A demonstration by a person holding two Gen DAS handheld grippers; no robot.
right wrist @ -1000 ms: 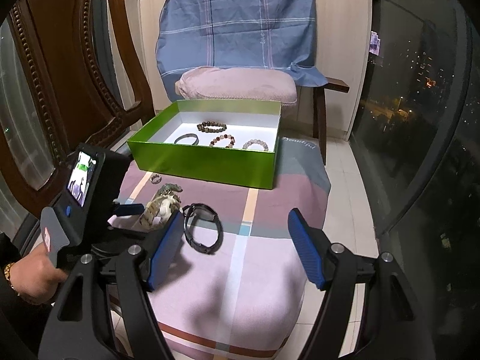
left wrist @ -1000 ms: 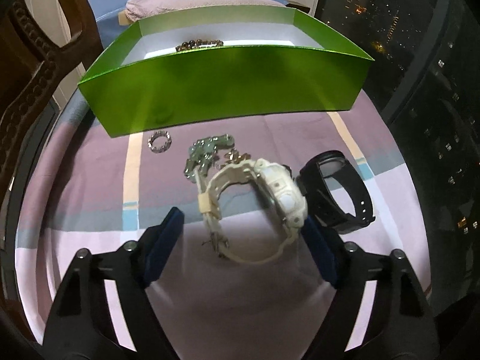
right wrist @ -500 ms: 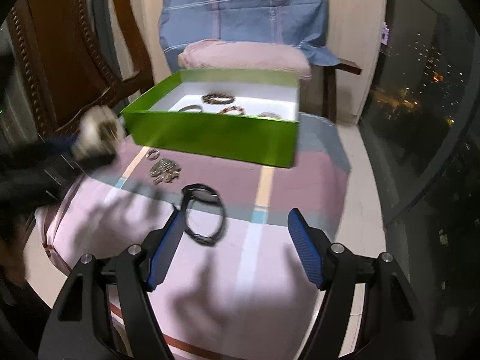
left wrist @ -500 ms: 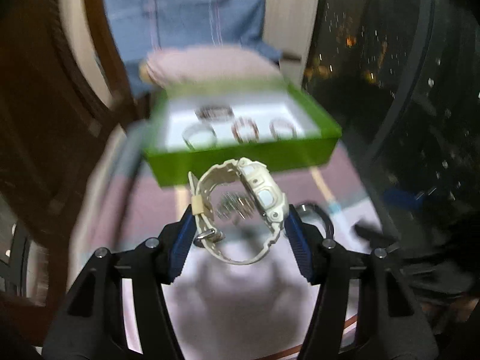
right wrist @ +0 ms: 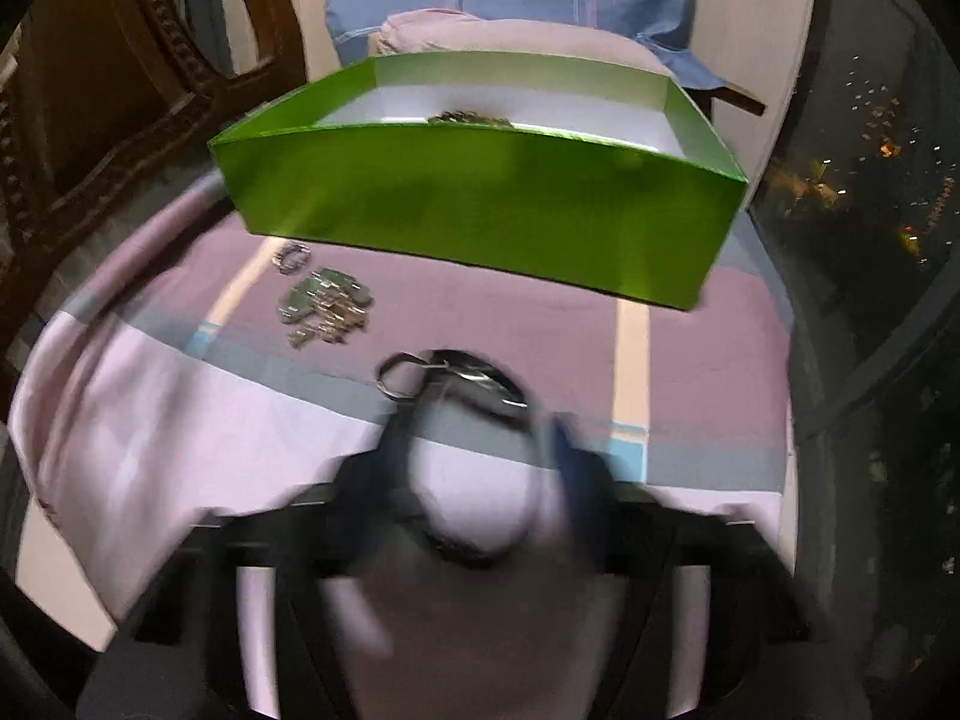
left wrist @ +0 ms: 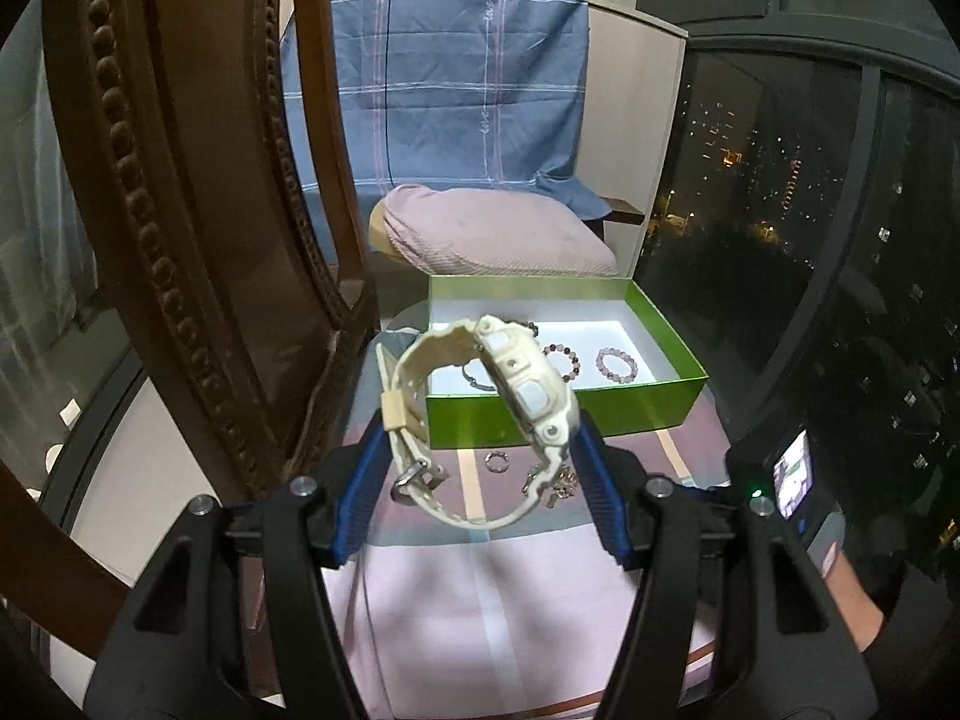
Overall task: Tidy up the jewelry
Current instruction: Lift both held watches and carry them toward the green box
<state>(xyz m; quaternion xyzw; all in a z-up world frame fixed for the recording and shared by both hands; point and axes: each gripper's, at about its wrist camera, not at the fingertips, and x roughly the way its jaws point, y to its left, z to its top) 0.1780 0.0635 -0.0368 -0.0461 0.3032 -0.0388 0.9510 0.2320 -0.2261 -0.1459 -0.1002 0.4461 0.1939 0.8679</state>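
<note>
Several bracelets already lie inside the green box [left wrist: 654,408]. The left hand-held gripper [left wrist: 480,477] clamps the cream watch [left wrist: 510,396] aloft before it. The right hand-held gripper [right wrist: 480,474] blurs around the black watch [right wrist: 480,378]; grip unclear. A ring [right wrist: 292,256] and chain pile [right wrist: 324,306] wait beside the box.

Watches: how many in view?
2. A cream watch is gripped by the left hand-held gripper, in the air; a black watch lies on the striped cloth between the fingers of the right hand-held gripper, blurred.

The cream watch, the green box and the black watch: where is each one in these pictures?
cream watch [left wrist: 528,387]: left wrist view, on its case.
green box [right wrist: 480,192]: right wrist view, on its front wall.
black watch [right wrist: 474,375]: right wrist view, on its blurred case.
</note>
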